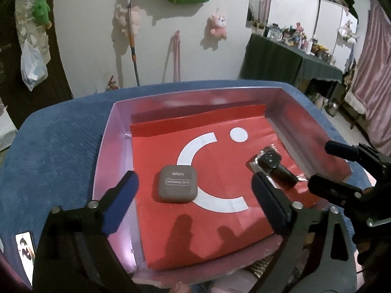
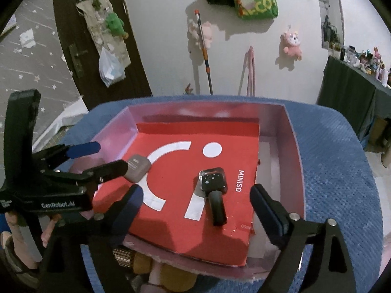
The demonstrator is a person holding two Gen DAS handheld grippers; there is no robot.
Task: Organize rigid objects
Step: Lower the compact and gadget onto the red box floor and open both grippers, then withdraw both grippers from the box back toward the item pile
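Eye shadow case: it is lying flat on the red bag, on the left part of the white curved mark, and nothing is touching it.
Nail polish bottle: it is lying on its side on the same red bag, near the right edge, with the dark cap pointing toward me.
Left gripper: I am holding its jaws wide open above the case; they are gripping nothing.
Right gripper: its jaws are also standing wide open around the bottle's space, with no contact and nothing held.
Step in hand: I am judging that both things are now set down and I am pulling clear; it is best done by lifting straight away, so no pad is brushing the bottle, which could roll.
Red Miniso bag: it is covering most of the tray floor and is sloping a little, so the things may be sliding.
Pink tray: its walls are standing close on the left and far sides; free room is mostly upward.
Blue cushion: it is surrounding the tray with open surface.
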